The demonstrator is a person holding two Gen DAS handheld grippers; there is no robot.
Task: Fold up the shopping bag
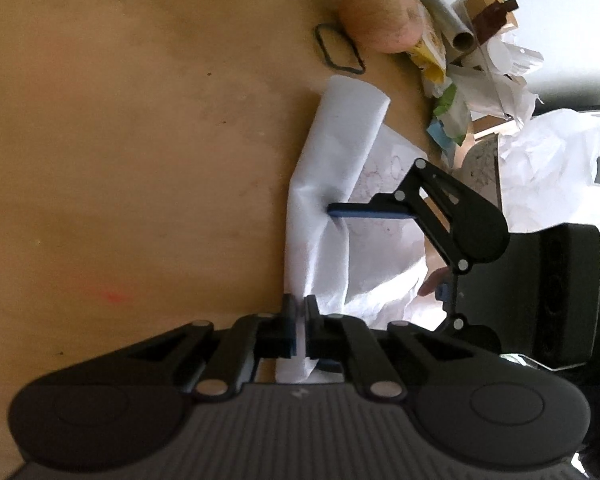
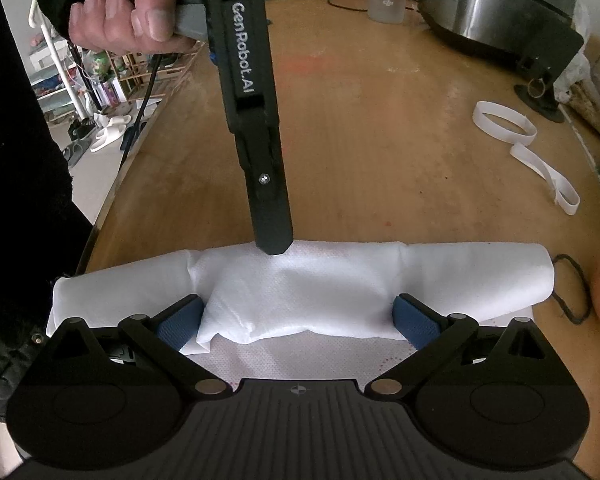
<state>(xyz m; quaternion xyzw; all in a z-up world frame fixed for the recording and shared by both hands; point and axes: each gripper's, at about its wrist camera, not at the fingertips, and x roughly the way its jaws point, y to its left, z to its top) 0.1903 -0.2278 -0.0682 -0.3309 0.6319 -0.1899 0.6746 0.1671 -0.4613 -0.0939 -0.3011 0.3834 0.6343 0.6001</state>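
Note:
The white shopping bag (image 1: 340,152) lies folded into a long roll across the wooden table (image 1: 140,140). My left gripper (image 1: 299,309) is shut on the roll's near end, with a strip of white fabric pinched between its fingers. In the right wrist view the left gripper (image 2: 274,247) comes down from above onto the far edge of the bag (image 2: 460,276). My right gripper (image 2: 298,314) stands wide open, its blue pads (image 2: 180,322) on either side of a raised hump in the roll's middle. One of its fingers (image 1: 372,212) dents the fabric.
A round pale fruit (image 1: 380,16) and a black rubber band (image 1: 338,50) lie past the roll's end. Crumpled paper and packaging (image 1: 500,80) pile up beside them. White strap loops (image 2: 504,122) and a steel pot (image 2: 500,8) stand farther off. The table edge (image 2: 112,200) runs at the left.

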